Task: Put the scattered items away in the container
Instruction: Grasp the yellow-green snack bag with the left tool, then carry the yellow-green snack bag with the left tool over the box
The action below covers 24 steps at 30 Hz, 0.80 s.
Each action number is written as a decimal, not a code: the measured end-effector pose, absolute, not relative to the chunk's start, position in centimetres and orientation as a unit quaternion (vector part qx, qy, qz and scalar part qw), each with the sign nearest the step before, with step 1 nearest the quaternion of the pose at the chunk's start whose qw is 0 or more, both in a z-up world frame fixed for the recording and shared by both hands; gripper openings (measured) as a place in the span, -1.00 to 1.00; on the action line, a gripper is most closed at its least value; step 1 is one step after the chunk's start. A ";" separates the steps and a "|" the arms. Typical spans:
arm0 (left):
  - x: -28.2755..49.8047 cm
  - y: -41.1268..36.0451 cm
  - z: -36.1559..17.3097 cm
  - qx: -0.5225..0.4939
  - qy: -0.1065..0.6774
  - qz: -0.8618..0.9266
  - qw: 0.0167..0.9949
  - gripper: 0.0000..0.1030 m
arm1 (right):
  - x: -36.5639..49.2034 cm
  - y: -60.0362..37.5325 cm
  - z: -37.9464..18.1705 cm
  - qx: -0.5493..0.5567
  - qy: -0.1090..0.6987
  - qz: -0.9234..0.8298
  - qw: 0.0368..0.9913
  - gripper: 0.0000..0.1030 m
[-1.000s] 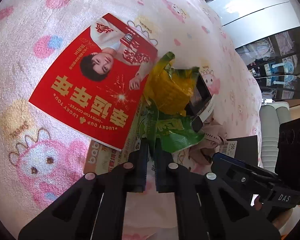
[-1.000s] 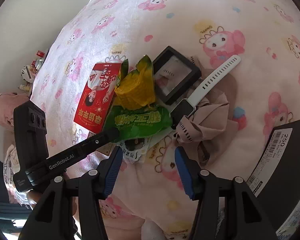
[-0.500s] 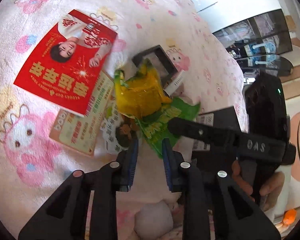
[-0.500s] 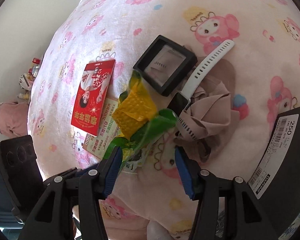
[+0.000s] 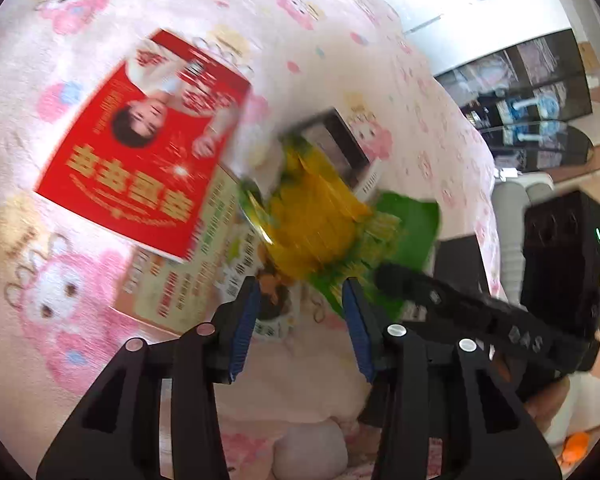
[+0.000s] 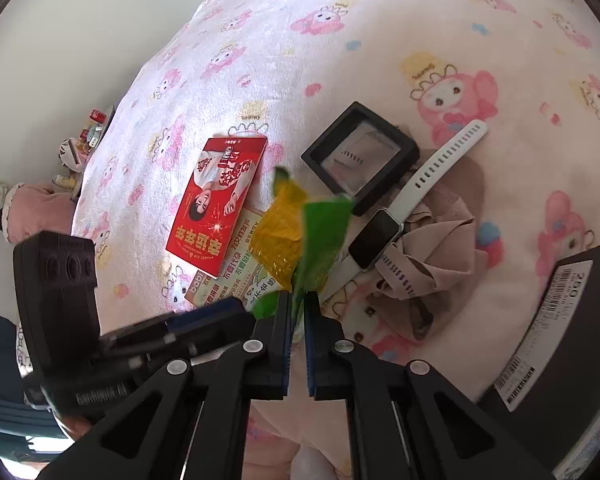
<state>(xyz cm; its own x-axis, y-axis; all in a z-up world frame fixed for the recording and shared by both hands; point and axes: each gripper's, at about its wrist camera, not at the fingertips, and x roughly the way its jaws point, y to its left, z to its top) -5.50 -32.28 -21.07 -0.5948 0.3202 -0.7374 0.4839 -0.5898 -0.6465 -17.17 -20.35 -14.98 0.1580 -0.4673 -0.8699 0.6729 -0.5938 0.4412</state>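
Note:
My right gripper (image 6: pixel 298 308) is shut on the near edge of a green snack bag (image 6: pixel 320 232), which stands up on edge over the bedspread. A crumpled yellow bag (image 6: pixel 278 236) clings to its left side. My left gripper (image 5: pixel 300 320) is open and its jaws are opening; the green bag's (image 5: pixel 404 224) lower edge and a printed leaflet (image 5: pixel 188 272) show between the pads, untouched. The right gripper (image 5: pixel 384 272) reaches in from the right. The black container (image 6: pixel 572 340) with a barcode label sits at the right edge.
On the pink cartoon bedspread (image 6: pixel 380 40) lie a red booklet (image 6: pixel 216 204), a black square box (image 6: pixel 360 156), a white-strapped watch (image 6: pixel 420 184) and a beige cloth (image 6: pixel 428 264). The left gripper (image 6: pixel 220 316) is low at the left. A wall and small clutter border the bed's far left.
The left gripper went from shut on the green bag to open. The right gripper closed on the bag's edge, and the bag now stands more upright.

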 end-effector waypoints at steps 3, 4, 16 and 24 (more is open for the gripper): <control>-5.6 -33.8 -21.5 0.440 0.461 -0.768 0.068 -0.06 | -16.5 -19.9 -14.5 0.614 0.103 -0.644 0.444 -0.92; -5.7 -34.1 -21.9 0.437 0.469 -0.766 0.060 -0.04 | -16.3 -19.7 -14.5 0.615 0.109 -0.642 0.445 -0.92; -10.1 -31.3 -24.7 0.441 0.495 -0.749 0.017 0.36 | -17.3 -18.3 -16.4 0.656 0.085 -0.634 0.400 -0.89; -9.0 -28.7 -19.4 0.433 0.468 -0.770 -0.020 0.25 | -16.1 -15.1 -12.6 0.606 0.026 -0.678 0.415 -0.89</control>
